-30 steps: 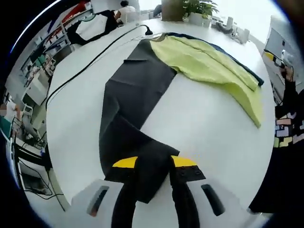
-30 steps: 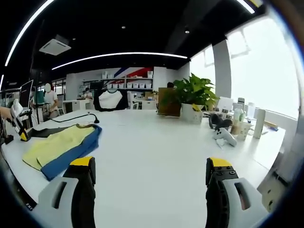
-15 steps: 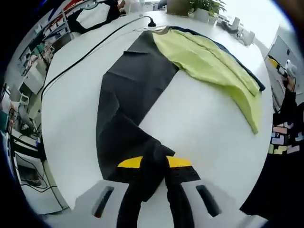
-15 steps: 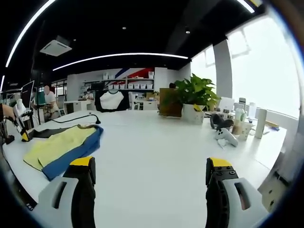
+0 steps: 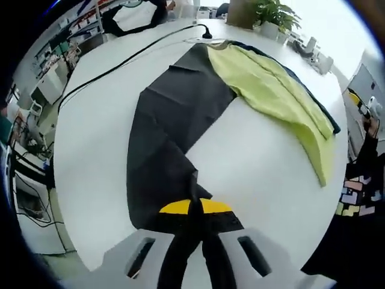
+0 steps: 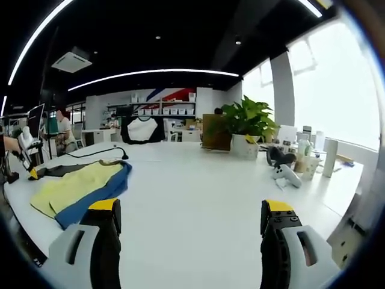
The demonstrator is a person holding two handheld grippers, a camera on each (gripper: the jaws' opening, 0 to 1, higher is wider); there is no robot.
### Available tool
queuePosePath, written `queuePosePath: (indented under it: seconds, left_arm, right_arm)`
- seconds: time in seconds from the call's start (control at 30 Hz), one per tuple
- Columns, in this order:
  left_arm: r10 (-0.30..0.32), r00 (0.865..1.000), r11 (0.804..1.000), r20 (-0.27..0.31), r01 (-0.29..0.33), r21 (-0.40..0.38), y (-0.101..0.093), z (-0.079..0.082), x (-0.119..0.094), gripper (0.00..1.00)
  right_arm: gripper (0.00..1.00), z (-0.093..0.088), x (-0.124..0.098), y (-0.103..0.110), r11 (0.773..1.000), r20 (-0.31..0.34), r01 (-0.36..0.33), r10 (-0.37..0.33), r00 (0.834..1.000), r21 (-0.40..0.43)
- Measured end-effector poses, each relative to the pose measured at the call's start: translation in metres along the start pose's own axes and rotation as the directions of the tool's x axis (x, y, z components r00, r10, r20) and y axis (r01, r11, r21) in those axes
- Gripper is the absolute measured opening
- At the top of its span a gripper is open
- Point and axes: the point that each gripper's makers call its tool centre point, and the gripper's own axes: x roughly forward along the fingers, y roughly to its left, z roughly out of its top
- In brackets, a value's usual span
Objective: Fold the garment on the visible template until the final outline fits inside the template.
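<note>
While my left gripper [image 5: 195, 212] pinches the near edge of the black, yellow-green and blue cloth garment [image 5: 180, 120] spread across the white table [image 5: 258, 162], my right gripper [image 6: 189, 220] hovers wide open, well apart.

A broad white desk [image 5: 258, 162] carries everything. On it lies a black garment [image 5: 171, 129], stretched lengthwise, its far end tucked beneath a yellow-green garment [image 5: 271, 90] that rests partly on a blue one [image 6: 90, 195] (the blue shows as a strip along the yellow edge). A black cable [image 5: 120, 60] runs across the desk's far side, beside the black garment. Toward the far end stand a potted plant [image 6: 246, 123], some bottles and cups [image 6: 310, 153] and a white controller [image 6: 283, 171].
</note>
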Motion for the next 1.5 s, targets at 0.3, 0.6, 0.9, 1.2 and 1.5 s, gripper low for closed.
queuePosePath:
  seconds: [0.3,0.6,0.9,1.2,1.5]
  left_arm:
    - [0.079,0.988,0.988,0.135,-0.059,-0.141,0.024,0.021,-0.029,0.03]
    - [0.169,0.965,0.965,0.200,-0.121,-0.234,0.053,0.025,-0.049,0.03]
    - [0.278,0.942,0.932,0.188,-0.218,-0.289,0.089,0.016,-0.055,0.03]
    - [0.337,0.925,0.903,0.177,-0.264,-0.339,0.114,0.004,-0.053,0.03]
    - [0.418,0.897,0.877,0.141,-0.358,-0.321,0.143,-0.013,-0.044,0.03]
  right_arm:
    - [1.00,-0.006,0.001,0.003,1.000,-0.013,-0.005,0.005,1.000,0.001]
    - [1.00,-0.006,0.003,0.007,1.000,-0.014,-0.011,0.011,1.000,-0.004]
    - [1.00,-0.004,0.002,0.008,1.000,-0.010,-0.012,0.012,1.000,-0.007]
    - [1.00,-0.008,0.003,0.011,1.000,-0.023,-0.019,0.019,1.000,-0.004]
    - [1.00,-0.006,0.002,0.011,1.000,-0.018,-0.019,0.019,1.000,-0.013]
